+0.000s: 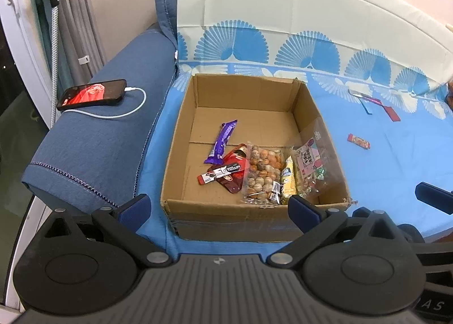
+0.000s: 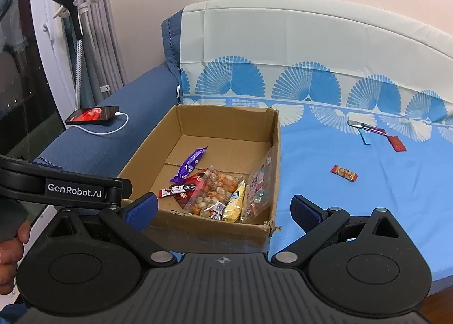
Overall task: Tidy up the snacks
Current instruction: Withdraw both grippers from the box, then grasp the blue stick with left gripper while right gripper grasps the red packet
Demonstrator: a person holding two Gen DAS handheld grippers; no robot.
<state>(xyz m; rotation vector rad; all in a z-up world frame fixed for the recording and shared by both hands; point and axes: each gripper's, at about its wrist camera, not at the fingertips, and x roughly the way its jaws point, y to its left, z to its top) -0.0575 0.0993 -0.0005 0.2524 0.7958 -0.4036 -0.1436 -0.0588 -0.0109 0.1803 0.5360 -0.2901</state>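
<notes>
Cardboard box (image 1: pixel 254 210) (snacks inside) sits between, seemingly empty, spread grippers.

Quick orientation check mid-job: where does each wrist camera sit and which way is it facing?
Left wrist: behind the open left gripper, looking down into the cardboard box of snacks; the right gripper's fingertip pokes in at right.
Right wrist: behind the open right gripper, further right, facing box and bedspread; left gripper and hand at left.
Shared: box, phone, loose orange-red snack bar.
</notes>
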